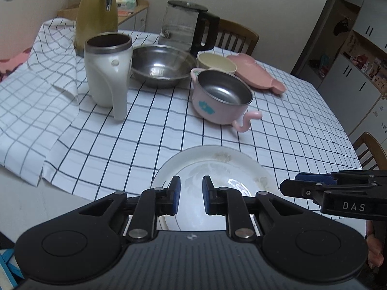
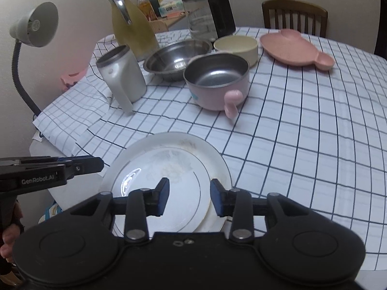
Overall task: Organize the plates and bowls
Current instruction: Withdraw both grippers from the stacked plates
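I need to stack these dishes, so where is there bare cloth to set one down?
Bare cloth lies between the white plates and pink handled bowl, and rightward below the pink tray. Crowded around the steel bowl, cream bowl and mug.

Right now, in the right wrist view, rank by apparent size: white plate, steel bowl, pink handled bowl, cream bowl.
1. white plate, though it is nearest the camera, so partly inflated.
2-3. steel bowl and pink handled bowl: look alike, and the pink one sits closer, so unranked.
4. cream bowl, smallest and farthest.

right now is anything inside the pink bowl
No, the pink bowl shows only its bare steel inside in the right wrist view.
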`<state>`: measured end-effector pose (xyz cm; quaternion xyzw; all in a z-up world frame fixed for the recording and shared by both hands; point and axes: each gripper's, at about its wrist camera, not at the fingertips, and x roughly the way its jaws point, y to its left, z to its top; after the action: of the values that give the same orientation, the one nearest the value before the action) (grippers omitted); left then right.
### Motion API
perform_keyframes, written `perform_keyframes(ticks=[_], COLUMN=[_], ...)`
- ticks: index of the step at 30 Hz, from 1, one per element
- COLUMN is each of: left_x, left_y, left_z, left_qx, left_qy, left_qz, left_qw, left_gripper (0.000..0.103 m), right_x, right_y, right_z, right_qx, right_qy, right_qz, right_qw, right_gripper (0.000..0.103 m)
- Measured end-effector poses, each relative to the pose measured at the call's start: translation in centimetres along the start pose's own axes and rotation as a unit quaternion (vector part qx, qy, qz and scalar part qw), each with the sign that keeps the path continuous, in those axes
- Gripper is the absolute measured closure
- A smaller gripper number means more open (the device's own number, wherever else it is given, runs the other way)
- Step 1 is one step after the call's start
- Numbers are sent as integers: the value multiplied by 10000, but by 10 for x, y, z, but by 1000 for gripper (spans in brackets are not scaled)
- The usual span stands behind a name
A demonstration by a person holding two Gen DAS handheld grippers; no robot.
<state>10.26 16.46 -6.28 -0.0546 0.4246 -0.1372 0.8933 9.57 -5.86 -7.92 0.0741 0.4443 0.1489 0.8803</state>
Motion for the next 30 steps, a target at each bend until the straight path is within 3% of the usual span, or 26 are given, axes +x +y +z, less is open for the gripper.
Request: perform_keyframes(ticks=[9, 11, 13, 14, 26, 30], left_x=[-17, -21, -26, -28, -31, -25], left_y=[-18, -23, -28, -30, -63, -75], left_z=[14, 17, 19, 20, 46, 58], left_qx=[267, 331, 366, 382, 701, 767], left_qy=[-316, -407, -569, -672, -1008, -1088], left_qz=[-10, -56, -87, -99, -344, -377], left_qw=[9991, 9986, 9977, 9970, 9918, 9904], left_gripper=[81, 67, 33, 30, 24, 23], right_x=[-30, -38, -44, -47, -78, -86], right_y=[15, 16, 17, 18, 1, -12], right_z=[5, 7, 8, 9, 23, 33], right_qx=[-241, -290, -329, -340, -93, 8], right_qy=[-468, -587, -704, -760, -1297, -1527], right_qz=[-84, -115, -172, -201, -499, -619], right_qw=[9986, 9978, 9968, 9963, 9903, 9863], right_gripper=[47, 42, 38, 38, 8, 2])
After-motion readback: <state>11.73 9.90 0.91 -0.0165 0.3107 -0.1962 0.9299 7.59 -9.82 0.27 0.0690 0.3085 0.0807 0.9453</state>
